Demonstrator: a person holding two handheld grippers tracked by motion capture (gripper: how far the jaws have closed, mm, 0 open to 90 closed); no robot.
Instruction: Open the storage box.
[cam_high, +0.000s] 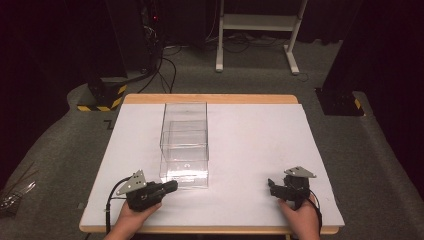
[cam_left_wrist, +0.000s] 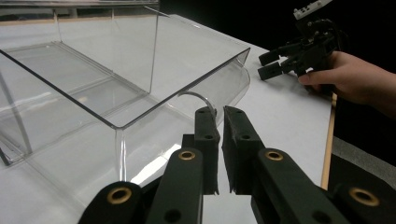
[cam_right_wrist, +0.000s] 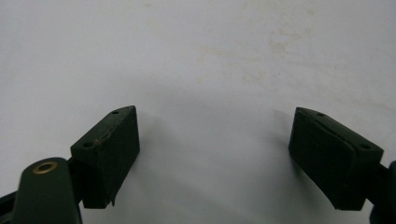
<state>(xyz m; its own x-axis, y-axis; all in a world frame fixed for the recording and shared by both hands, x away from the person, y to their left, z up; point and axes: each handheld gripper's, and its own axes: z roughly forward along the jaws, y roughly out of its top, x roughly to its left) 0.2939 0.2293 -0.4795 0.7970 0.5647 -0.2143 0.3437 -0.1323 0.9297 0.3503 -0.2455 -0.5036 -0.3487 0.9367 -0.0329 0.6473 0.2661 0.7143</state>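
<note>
A clear plastic box (cam_high: 184, 131) stands left of the table's middle, and its clear drawer (cam_high: 185, 175) sticks out toward me. In the left gripper view the drawer (cam_left_wrist: 93, 88) is open-topped and holds nothing, with a small clear loop handle (cam_left_wrist: 198, 96) on its curved front. My left gripper (cam_high: 172, 186) lies low at the drawer's front left corner and points right. Its jaws (cam_left_wrist: 220, 112) stand shut with nothing between them, their tips just short of the handle. My right gripper (cam_high: 271, 184) rests near the front right, open (cam_right_wrist: 215, 135) over bare table; the left gripper view has it (cam_left_wrist: 273, 63) farther off.
The white table top (cam_high: 260, 145) has a wooden rim. Behind it on the grey carpet stand a white metal frame (cam_high: 257, 22), a black post base with yellow-black stripes (cam_high: 102, 97) and another black base (cam_high: 340, 100). A cable trails from the left gripper.
</note>
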